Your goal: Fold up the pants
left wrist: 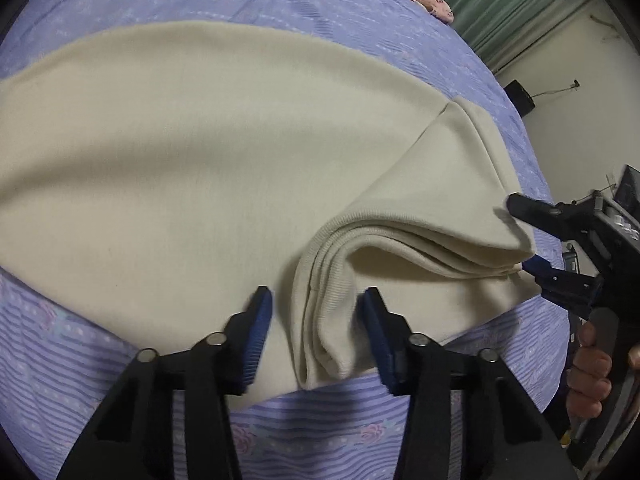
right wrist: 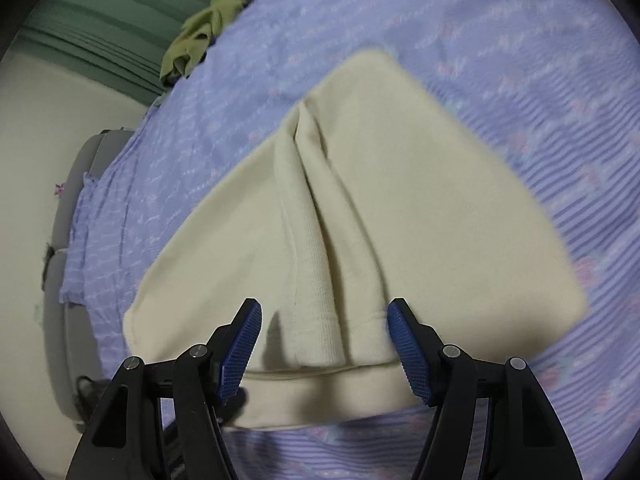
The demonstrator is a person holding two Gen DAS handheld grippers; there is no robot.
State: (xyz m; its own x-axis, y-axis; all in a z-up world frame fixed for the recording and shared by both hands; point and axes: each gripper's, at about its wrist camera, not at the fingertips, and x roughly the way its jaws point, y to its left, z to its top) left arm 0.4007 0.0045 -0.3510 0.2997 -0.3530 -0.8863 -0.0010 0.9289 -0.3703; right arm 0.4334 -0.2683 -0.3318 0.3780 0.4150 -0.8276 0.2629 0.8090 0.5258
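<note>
Cream pants (left wrist: 168, 168) lie spread on a purple bedspread (left wrist: 80, 360), with the ribbed waistband end (left wrist: 332, 304) folded over in bunched layers near me. My left gripper (left wrist: 318, 312) is open, its blue pads on either side of the waistband fold. My right gripper (left wrist: 520, 236) shows at the right of the left wrist view, open at the fold's corner. In the right wrist view the right gripper (right wrist: 324, 328) is open around the ribbed waistband (right wrist: 316, 280) of the pants (right wrist: 420, 200).
The purple bedspread (right wrist: 520, 40) covers the bed. An olive garment (right wrist: 196, 36) lies at the bed's far edge by green curtains (right wrist: 100, 8). A pink floral cloth (left wrist: 432, 0) lies at the far side. A grey bed frame (right wrist: 68, 240) and wall flank the bed.
</note>
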